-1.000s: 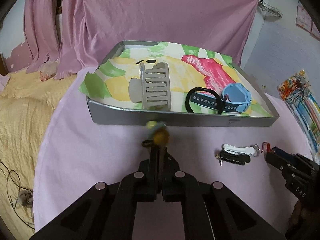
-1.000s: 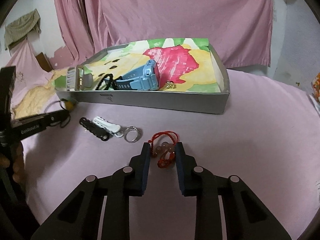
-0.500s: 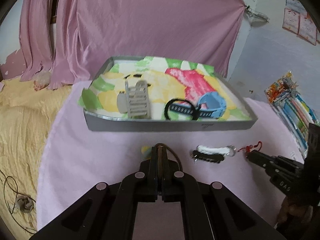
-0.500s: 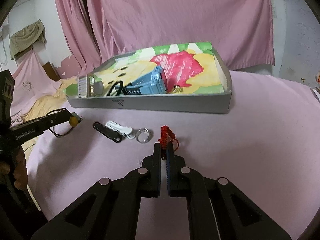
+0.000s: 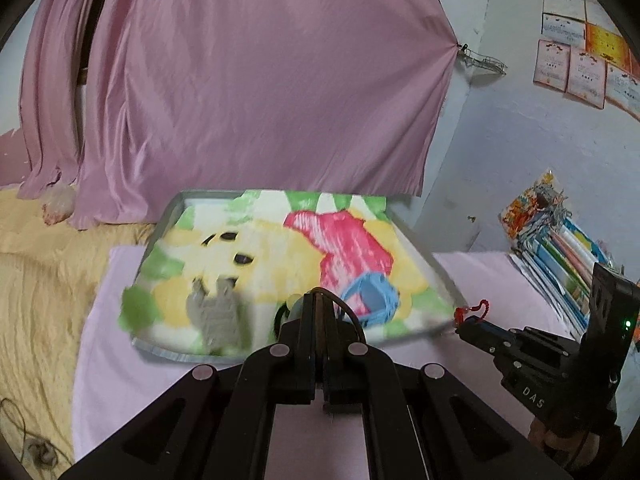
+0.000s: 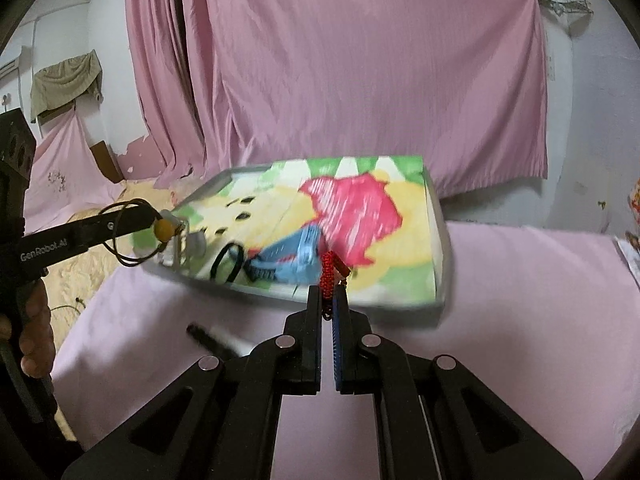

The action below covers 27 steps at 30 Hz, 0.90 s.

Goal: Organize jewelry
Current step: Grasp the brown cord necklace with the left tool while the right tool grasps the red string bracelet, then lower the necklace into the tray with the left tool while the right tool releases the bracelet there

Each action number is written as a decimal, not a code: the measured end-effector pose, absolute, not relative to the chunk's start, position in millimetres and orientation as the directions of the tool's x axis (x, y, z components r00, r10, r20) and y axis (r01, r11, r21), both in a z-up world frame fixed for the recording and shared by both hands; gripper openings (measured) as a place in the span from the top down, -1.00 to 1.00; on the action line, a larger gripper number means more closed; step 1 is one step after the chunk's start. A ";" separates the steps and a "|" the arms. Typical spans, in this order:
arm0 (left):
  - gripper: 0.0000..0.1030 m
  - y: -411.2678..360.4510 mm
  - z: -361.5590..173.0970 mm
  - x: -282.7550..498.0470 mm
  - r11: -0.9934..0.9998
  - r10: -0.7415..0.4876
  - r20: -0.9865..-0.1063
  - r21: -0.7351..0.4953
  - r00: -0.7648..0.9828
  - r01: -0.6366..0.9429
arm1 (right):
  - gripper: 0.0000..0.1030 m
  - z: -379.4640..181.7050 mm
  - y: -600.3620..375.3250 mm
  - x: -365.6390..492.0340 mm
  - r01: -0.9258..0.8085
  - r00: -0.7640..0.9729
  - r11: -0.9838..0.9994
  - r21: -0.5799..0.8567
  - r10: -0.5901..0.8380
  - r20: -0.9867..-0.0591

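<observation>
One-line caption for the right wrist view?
Right gripper pinches a red cord charm above the tray; left gripper carries a black cord.

Your right gripper is pinched on a red cord, which sticks up between the fingertips in front of the tray. The tray, blurred, sits on the pink cloth with a colourful liner; in it lie a blue watch, a black band and a grey clip. At left, your left gripper is clamped on a thin dark loop with a yellow bead, held at the tray's left end. A dark blurred piece lies on the cloth below the tray.
</observation>
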State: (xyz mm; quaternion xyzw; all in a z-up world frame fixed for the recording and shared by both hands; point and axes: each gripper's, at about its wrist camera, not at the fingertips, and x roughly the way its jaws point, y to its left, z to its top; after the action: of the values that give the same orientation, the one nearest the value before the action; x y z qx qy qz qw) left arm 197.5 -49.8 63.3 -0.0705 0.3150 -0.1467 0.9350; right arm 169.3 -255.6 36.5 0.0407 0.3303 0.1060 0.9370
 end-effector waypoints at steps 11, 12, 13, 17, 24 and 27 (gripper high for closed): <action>0.96 -65.9 22.5 248.7 0.950 -0.310 -0.656 -0.238 0.688 0.201 | 0.91 15.4 -250.0 217.5 -0.166 0.711 0.974 0.157 0.228 -0.665; 0.96 -65.7 19.9 250.0 0.952 -0.305 -0.662 -0.236 0.684 0.196 | 0.91 12.4 -249.0 219.6 -0.166 0.704 0.973 0.158 0.229 -0.672; 0.96 -65.5 18.0 251.1 0.953 -0.302 -0.668 -0.235 0.680 0.192 | 0.91 10.4 -247.9 221.8 -0.166 0.700 0.973 0.158 0.229 -0.676; 0.96 -65.7 13.7 253.5 0.956 -0.293 -0.682 -0.229 0.670 0.185 | 0.91 3.0 -244.6 228.6 -0.165 0.677 0.974 0.155 0.227 -0.700; 0.96 -66.7 11.7 253.0 0.960 -0.280 -0.697 -0.216 0.660 0.179 | 0.90 -1.0 -242.9 235.4 -0.163 0.657 0.974 0.155 0.225 -0.719; 0.96 -67.9 12.5 250.0 0.964 -0.265 -0.701 -0.195 0.663 0.179 | 0.86 -0.6 -242.6 234.9 -0.159 0.655 0.976 0.148 0.217 -0.724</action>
State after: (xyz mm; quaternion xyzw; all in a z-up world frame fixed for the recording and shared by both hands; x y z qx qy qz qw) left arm 250.0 -67.9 12.5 -0.0544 0.3922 -0.1219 0.9102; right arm 234.9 -242.6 -0.6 0.0357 0.4022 0.1035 0.9090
